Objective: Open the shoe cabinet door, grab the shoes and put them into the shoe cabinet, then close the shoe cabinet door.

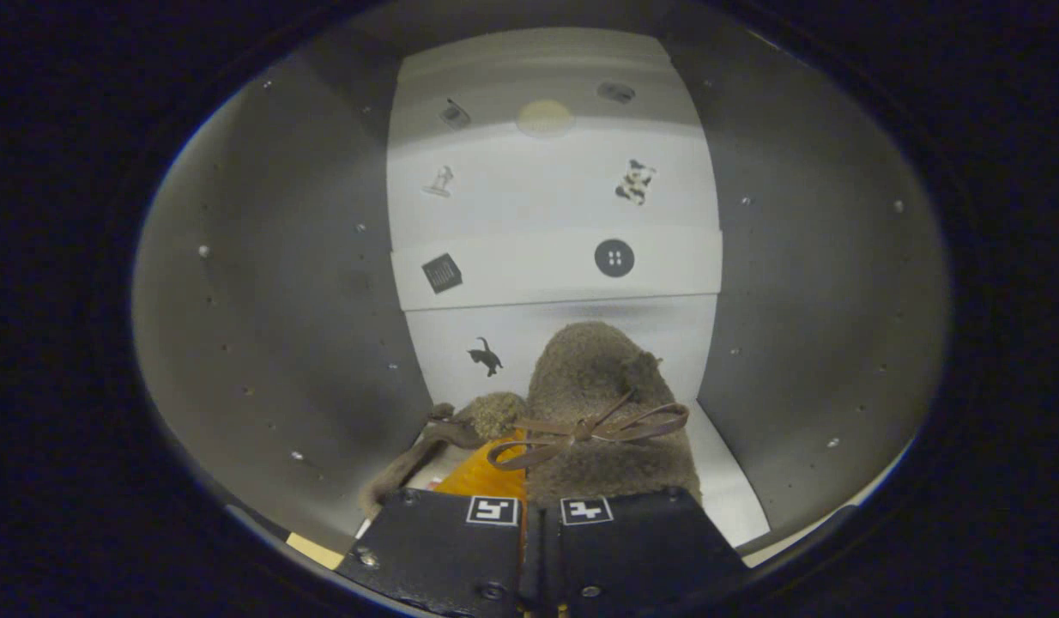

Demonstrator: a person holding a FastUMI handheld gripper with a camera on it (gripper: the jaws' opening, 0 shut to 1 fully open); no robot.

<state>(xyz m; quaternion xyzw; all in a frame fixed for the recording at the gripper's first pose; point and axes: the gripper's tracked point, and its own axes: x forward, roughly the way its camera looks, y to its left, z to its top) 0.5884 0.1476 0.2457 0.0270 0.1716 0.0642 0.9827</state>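
The shoes [611, 412], a brown fuzzy pair with a thin leather bow across the top, are inside the shoe cabinet [263, 343], resting on its pale floor between the two grey side walls. One shoe stands toe-forward just ahead of the fingers; the second lies lower beside it, its orange lining showing. The claw [540, 511] has its two fingers drawn together with barely a gap between them, at the heel end of the near shoe; whether they pinch the heel edge cannot be told, as the contact is hidden. Beyond the shoes, the white back panels [555, 257] carry small stickers, among them a cat and a button shape. Assessment: the door is evidently open and the shoes are in. Release, withdrawal and closing the door appear outstanding.
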